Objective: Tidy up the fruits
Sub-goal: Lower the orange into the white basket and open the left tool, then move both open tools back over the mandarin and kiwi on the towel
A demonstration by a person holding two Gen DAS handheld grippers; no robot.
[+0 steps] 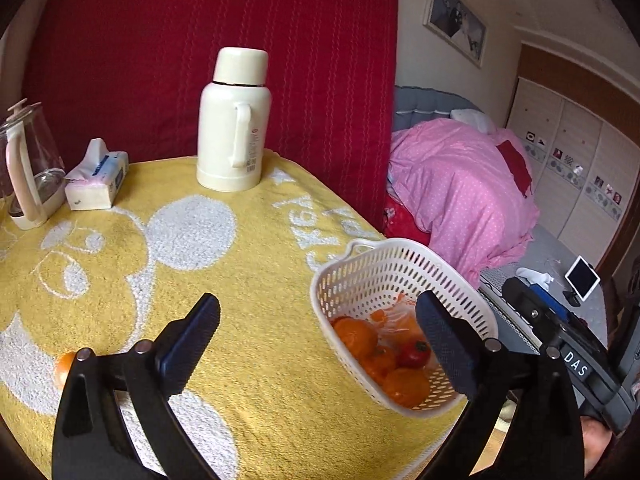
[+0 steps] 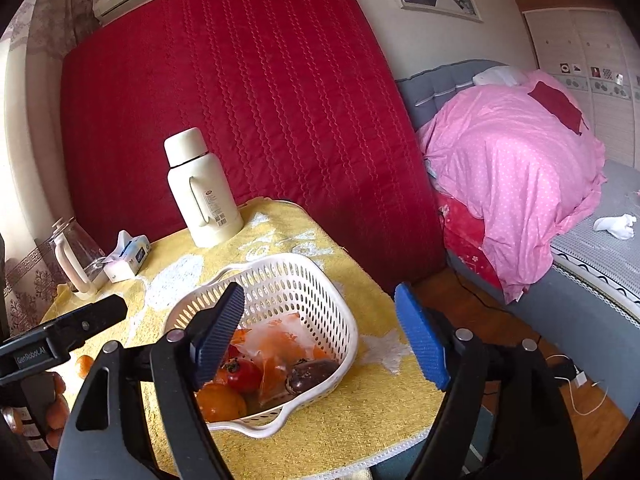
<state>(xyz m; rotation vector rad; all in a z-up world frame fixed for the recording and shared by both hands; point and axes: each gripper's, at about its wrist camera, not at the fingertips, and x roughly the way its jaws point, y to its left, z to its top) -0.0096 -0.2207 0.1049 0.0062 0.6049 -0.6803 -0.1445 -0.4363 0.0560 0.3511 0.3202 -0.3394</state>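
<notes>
left fingers (image 1: 318, 340): spread wide, empty
right fingers (image 2: 320, 336): spread, empty, over basket
basket (image 1: 356, 276): by left's right finger; oranges, tomato (image 1: 414, 354), bag inside
loose orange (image 1: 64, 368): on desk (image 1: 248, 264), outside left's left finger
handling: probably light, firm, rolls; pinch across its middle, gently
</notes>
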